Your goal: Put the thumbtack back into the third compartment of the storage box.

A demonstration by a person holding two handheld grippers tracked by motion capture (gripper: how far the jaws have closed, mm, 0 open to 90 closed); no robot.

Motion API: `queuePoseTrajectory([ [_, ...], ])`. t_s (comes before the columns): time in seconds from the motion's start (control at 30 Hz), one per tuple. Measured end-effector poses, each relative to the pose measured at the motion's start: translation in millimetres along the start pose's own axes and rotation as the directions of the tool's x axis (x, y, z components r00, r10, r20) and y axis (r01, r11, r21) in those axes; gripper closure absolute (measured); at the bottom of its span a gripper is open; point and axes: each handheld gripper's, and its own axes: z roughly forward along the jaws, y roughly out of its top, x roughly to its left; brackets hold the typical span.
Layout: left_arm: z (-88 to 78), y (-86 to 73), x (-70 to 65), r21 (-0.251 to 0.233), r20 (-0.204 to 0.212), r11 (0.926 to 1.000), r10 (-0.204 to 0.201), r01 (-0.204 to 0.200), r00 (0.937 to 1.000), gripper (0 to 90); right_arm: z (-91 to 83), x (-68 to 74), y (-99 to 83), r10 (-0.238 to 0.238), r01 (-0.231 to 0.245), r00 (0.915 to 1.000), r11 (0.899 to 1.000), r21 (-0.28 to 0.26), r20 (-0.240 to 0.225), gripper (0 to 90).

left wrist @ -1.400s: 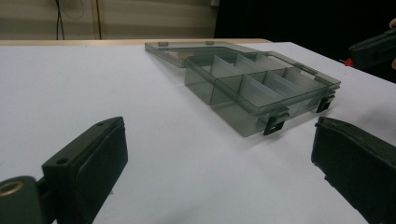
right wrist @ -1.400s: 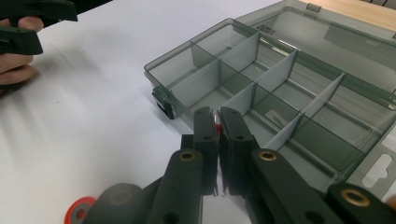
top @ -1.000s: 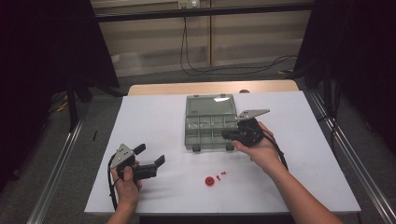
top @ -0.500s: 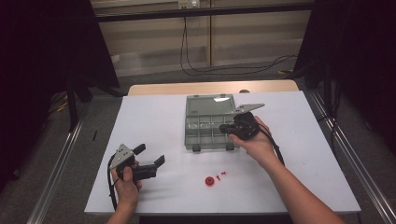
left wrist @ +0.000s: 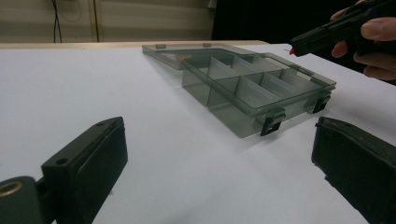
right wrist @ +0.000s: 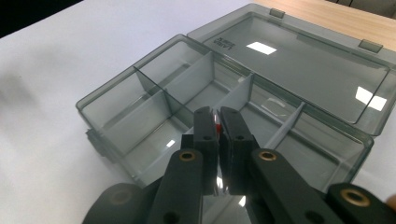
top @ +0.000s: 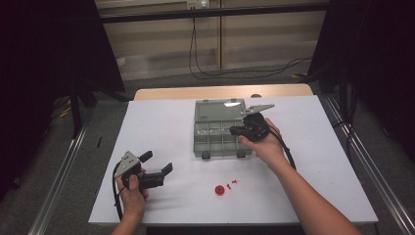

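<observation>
White tabletop (top: 171, 122) with a smoky clear plastic compartment box (top: 220, 132), lid open. Right gripper (right wrist: 217, 122) hangs over its middle cells, jaws pinched on a tiny red part (right wrist: 216, 127). Left gripper (top: 159, 164) sits well left of the box, jaws wide and empty.

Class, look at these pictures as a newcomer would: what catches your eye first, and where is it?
First, the open grey box mid-table, its lid laid back and its compartments bare. Over its right side the right gripper is shut on a small red piece above the middle compartments. Near the front edge lie a red disc and red bits, while the left gripper rests open at the front left.
</observation>
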Motion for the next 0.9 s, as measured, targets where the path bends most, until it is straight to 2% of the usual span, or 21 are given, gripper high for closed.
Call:
queuePoseTrajectory([
  [0.5,-0.5,-0.2,0.5,0.000,0.005,1.0000,-0.002,0.002,1.0000,3.6,19.9,-10.0,4.8,0.028,-0.028,0.9993,0.999,0.021,0.023,87.1],
  [0.73,-0.4,-0.2,0.6,0.000,0.005,1.0000,-0.002,0.002,1.0000,3.7,27.3,-13.1,7.9,0.031,-0.033,0.9984,0.998,0.045,0.047,87.0],
  [0.9,-0.4,-0.3,0.5,-0.003,0.004,1.0000,-0.007,0.007,1.0000,3.6,34.5,-16.9,8.5,0.039,-0.042,0.9982,0.997,0.062,0.046,86.9],
])
